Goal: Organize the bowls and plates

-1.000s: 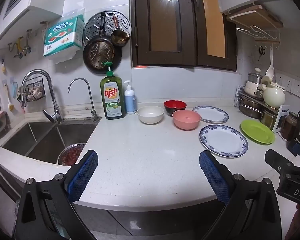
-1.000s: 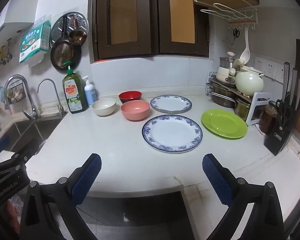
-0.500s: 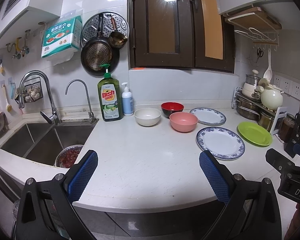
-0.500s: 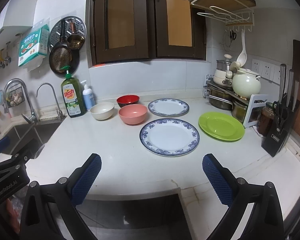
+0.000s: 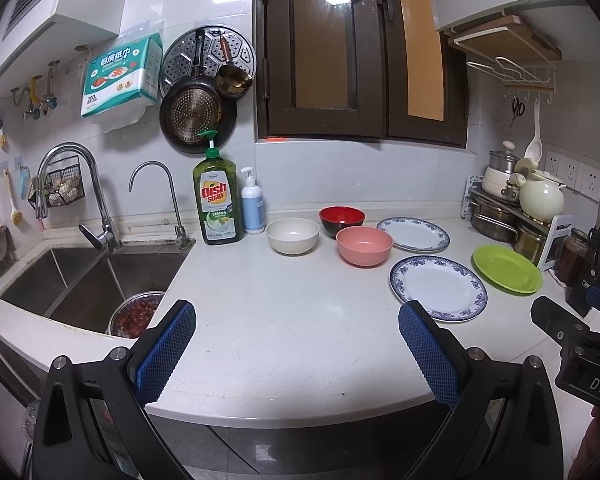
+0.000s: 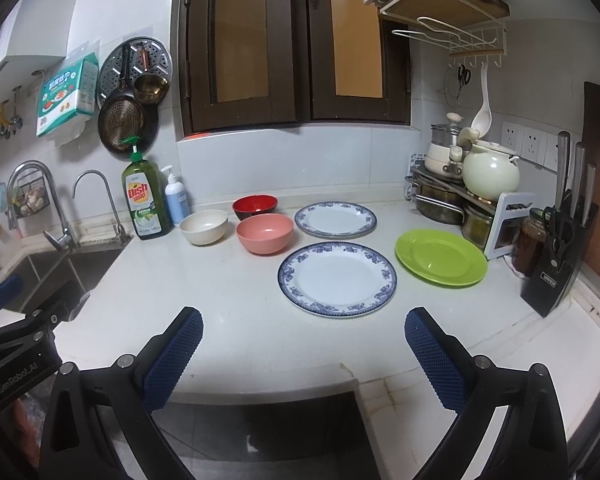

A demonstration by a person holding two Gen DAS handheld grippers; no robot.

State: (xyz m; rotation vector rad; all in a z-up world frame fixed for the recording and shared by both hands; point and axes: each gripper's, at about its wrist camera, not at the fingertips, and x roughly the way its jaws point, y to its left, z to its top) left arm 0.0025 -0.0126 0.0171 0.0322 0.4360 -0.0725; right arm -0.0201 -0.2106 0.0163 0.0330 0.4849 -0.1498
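Both tongs, left [image 5: 296,344] and right [image 6: 304,350], hang wide apart and empty at the table [image 6: 236,320] edge. Ahead, three bowls [image 6: 264,233] and three plates [image 6: 337,278] lie singly, unstacked, presumably awaiting sorting.

bowls: cream [image 6: 204,226], red [image 6: 255,206], pink [image 6: 264,233] | plates: two blue-rimmed [image 6: 337,279] [image 6: 335,219], green [image 6: 441,257] | all upright, unstacked

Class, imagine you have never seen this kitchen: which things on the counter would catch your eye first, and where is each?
The bright green plate stands out at the right of the white counter, beside the large blue-rimmed plate in the middle. Behind them, three bowls cluster: pink bowl in front, red bowl at the back, cream bowl to the left, near the green dish soap bottle.
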